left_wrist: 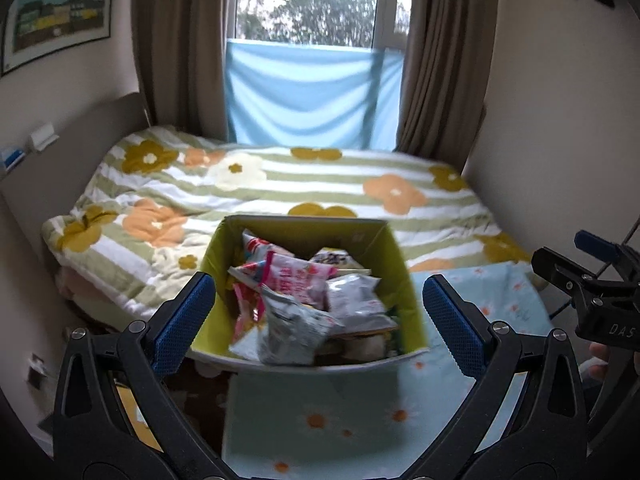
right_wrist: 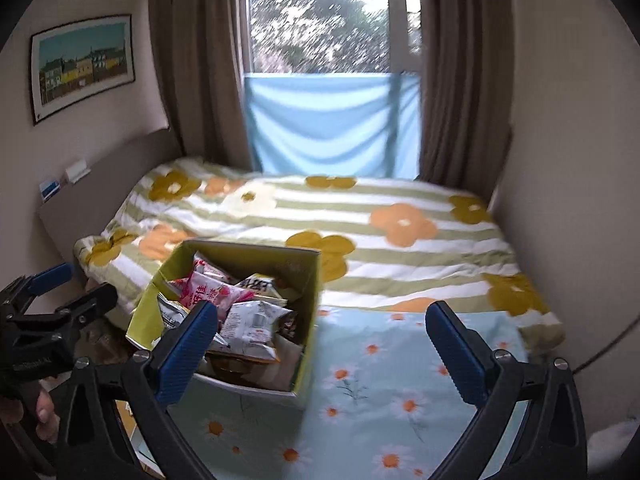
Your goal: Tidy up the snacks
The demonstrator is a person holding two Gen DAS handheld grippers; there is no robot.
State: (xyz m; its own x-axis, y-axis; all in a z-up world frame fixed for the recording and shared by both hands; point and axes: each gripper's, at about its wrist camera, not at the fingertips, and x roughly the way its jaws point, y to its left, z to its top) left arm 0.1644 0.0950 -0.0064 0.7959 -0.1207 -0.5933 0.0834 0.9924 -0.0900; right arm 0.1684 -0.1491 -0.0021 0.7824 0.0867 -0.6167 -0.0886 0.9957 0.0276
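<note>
A yellow-green cardboard box (left_wrist: pixel 404 280) stands open on the bed's light blue daisy sheet (left_wrist: pixel 320 412), filled with several snack packets: a pink one (left_wrist: pixel 300 280) and grey-white ones (left_wrist: pixel 292 328). The box also shows in the right wrist view (right_wrist: pixel 310 308) with the pink packet (right_wrist: pixel 208 294). My left gripper (left_wrist: pixel 320 320) is open and empty, just short of the box. My right gripper (right_wrist: pixel 322 352) is open and empty, to the right of the box over the sheet. Each gripper shows in the other's view: the right one (left_wrist: pixel 592 280), the left one (right_wrist: pixel 52 292).
A striped flower duvet (left_wrist: pixel 280 184) covers the far bed up to the window with brown curtains (left_wrist: pixel 180 40) and a blue cloth (left_wrist: pixel 312 96). A headboard (right_wrist: pixel 100 192) with small items lies left, a wall right.
</note>
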